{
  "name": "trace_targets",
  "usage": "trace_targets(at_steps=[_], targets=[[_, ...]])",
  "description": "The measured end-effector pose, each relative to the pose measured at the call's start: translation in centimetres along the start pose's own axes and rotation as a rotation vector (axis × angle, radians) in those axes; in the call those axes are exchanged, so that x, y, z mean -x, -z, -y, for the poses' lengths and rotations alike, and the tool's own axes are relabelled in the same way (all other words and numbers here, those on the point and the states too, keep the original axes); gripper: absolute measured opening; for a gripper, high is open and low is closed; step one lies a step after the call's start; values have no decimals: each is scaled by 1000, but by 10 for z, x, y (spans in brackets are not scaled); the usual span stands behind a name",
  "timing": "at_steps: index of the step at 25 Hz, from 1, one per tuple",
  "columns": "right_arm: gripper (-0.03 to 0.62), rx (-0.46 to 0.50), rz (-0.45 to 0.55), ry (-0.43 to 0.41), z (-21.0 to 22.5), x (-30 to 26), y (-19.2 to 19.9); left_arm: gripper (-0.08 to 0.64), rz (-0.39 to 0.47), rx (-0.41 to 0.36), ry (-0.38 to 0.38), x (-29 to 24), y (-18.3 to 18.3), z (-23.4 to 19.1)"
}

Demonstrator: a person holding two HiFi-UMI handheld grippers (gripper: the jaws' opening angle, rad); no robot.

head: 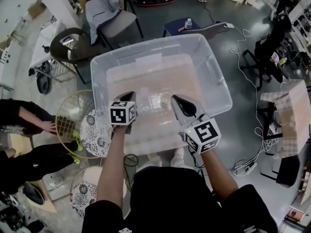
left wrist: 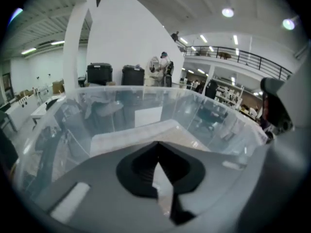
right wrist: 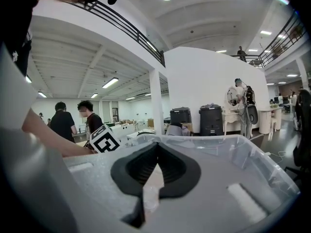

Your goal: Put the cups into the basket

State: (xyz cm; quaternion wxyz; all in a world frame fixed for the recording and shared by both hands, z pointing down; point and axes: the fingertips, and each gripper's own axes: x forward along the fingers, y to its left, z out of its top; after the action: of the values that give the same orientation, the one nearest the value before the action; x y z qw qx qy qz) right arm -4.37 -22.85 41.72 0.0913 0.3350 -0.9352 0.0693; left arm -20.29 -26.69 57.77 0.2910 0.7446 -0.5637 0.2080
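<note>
A large clear plastic bin [head: 204,52] serves as the basket and stands on the table in front of me. Both grippers reach over its near rim. My left gripper [head: 130,95] [left wrist: 158,152] points down into the bin [left wrist: 112,108], and its jaws are closed together with nothing visibly between them. My right gripper [head: 174,98] [right wrist: 156,152] is also shut and is held nearly level above the bin [right wrist: 233,142]. A clear cup [head: 165,98] shows faintly inside the bin. Its round rim is right at the right gripper's tip; I cannot tell if it is pinched.
A gold wire basket [head: 68,123] and patterned round pieces [head: 95,127] sit on the floor at the left. Behind the bin stand a chair [head: 114,21] and a round stool [head: 70,42]. Cables [head: 248,81] trail at the right beside a cardboard box [head: 291,115]. People stand at the far left [head: 22,118].
</note>
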Motion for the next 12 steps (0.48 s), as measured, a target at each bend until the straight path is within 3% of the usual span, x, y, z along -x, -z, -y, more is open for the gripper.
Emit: trace_targets(at_steps=[3, 7, 12], targets=[[3, 8, 15, -15, -6, 3, -7, 8, 108, 0, -7, 26, -29, 10], [3, 10, 35, -26, -11, 6, -17, 8, 218, -77, -36, 60, -60, 30], [3, 14, 59, -36, -17, 12, -24, 8, 329, -69, -45, 97, -72, 57]])
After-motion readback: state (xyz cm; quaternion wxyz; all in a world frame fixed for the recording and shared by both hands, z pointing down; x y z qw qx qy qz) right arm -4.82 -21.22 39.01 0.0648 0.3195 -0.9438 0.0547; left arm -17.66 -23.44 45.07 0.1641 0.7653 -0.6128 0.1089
